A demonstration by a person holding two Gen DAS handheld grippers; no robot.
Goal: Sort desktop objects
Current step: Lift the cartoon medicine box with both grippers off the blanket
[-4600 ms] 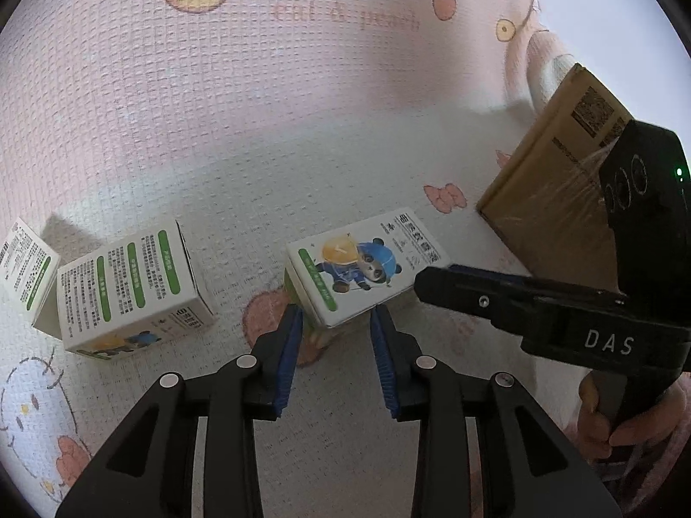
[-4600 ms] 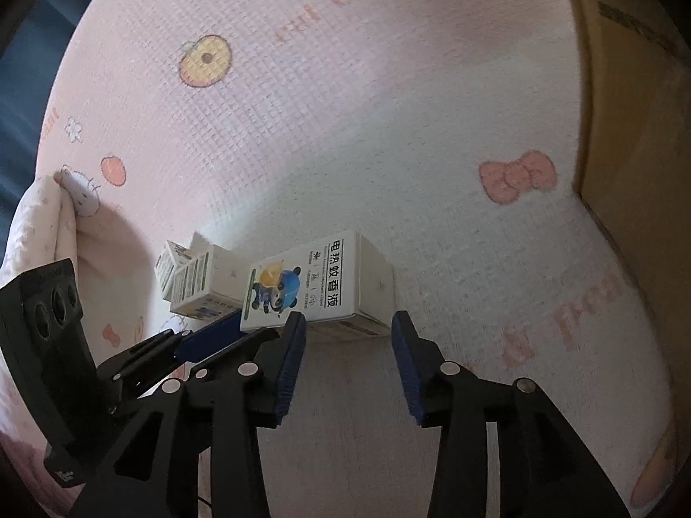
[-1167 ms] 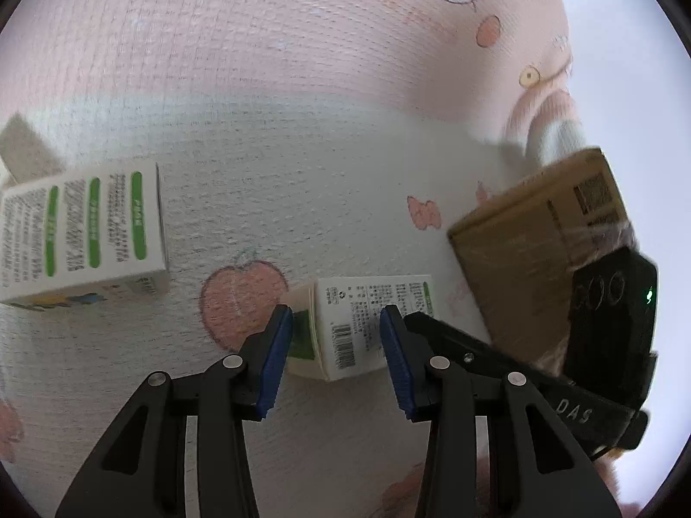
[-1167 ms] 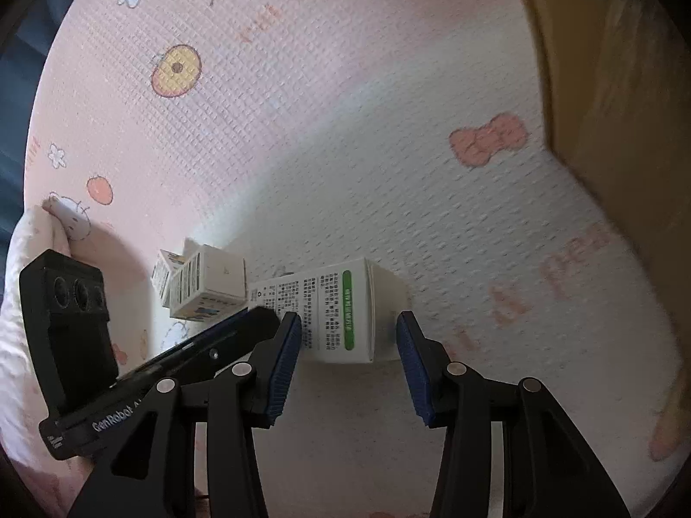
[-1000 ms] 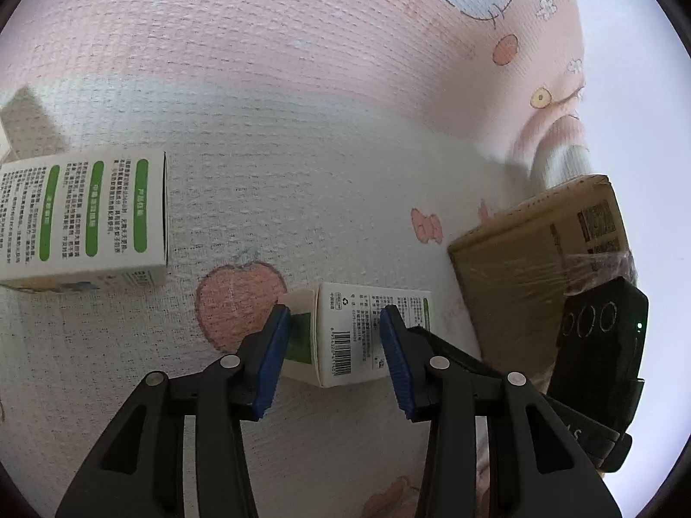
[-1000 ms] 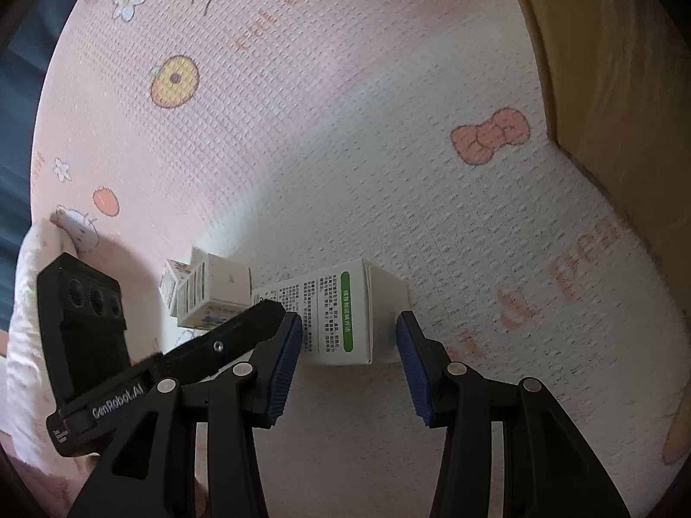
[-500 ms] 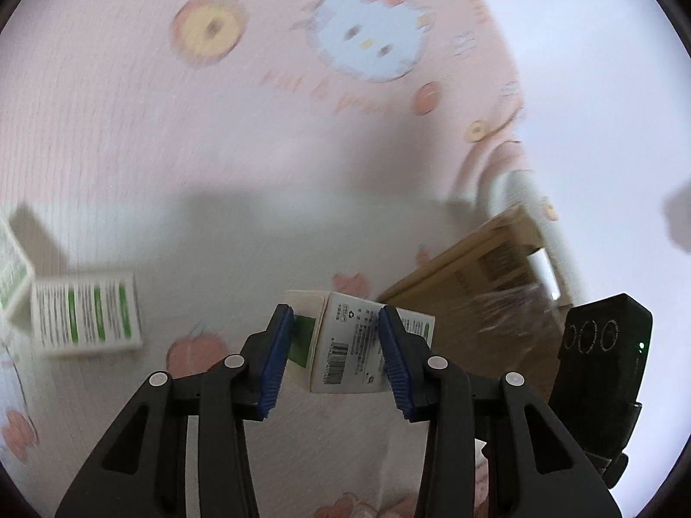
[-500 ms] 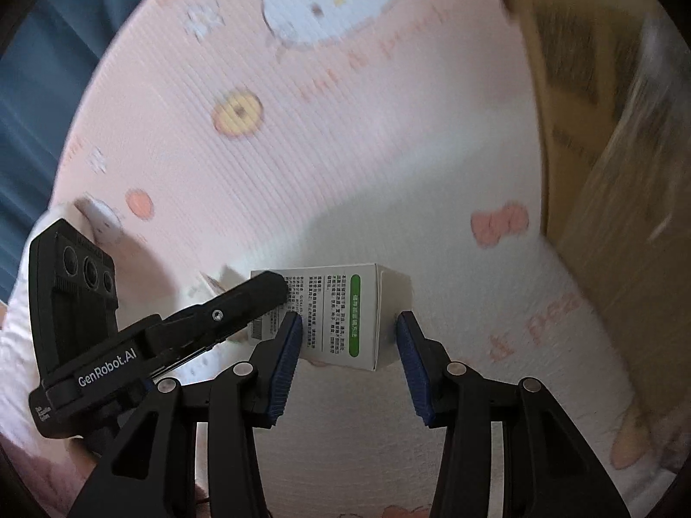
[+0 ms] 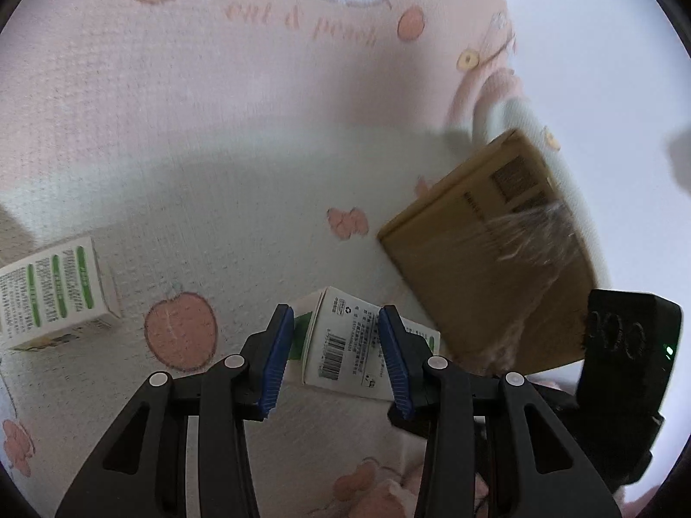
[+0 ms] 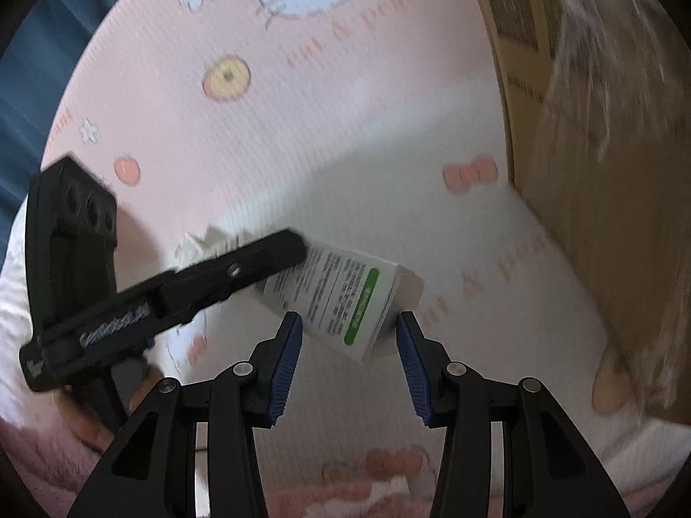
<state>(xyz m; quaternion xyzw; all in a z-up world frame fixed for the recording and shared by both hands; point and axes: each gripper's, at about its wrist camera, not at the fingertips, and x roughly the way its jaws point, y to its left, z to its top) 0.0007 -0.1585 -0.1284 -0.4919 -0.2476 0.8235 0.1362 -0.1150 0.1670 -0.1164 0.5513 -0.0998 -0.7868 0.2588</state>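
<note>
Both tongs, left [image 9: 336,347] and right [image 10: 347,354], angled downward, each clenched on one white carton [image 9: 345,341]; we read no brand.

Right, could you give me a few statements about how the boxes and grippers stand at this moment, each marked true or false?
1. Both grippers hold the same small white carton. True: the left gripper has one end, the right gripper the other.
2. The carton lies flat on the mat. False: it is tilted in both views and appears lifted off the mat.
3. A brown cardboard box stands to the right of the carton in the left wrist view. True.
4. The carton is already inside the cardboard box. False: it is outside, between the fingers.
5. Another white carton with green stripes lies on the mat to the left. True.
</note>
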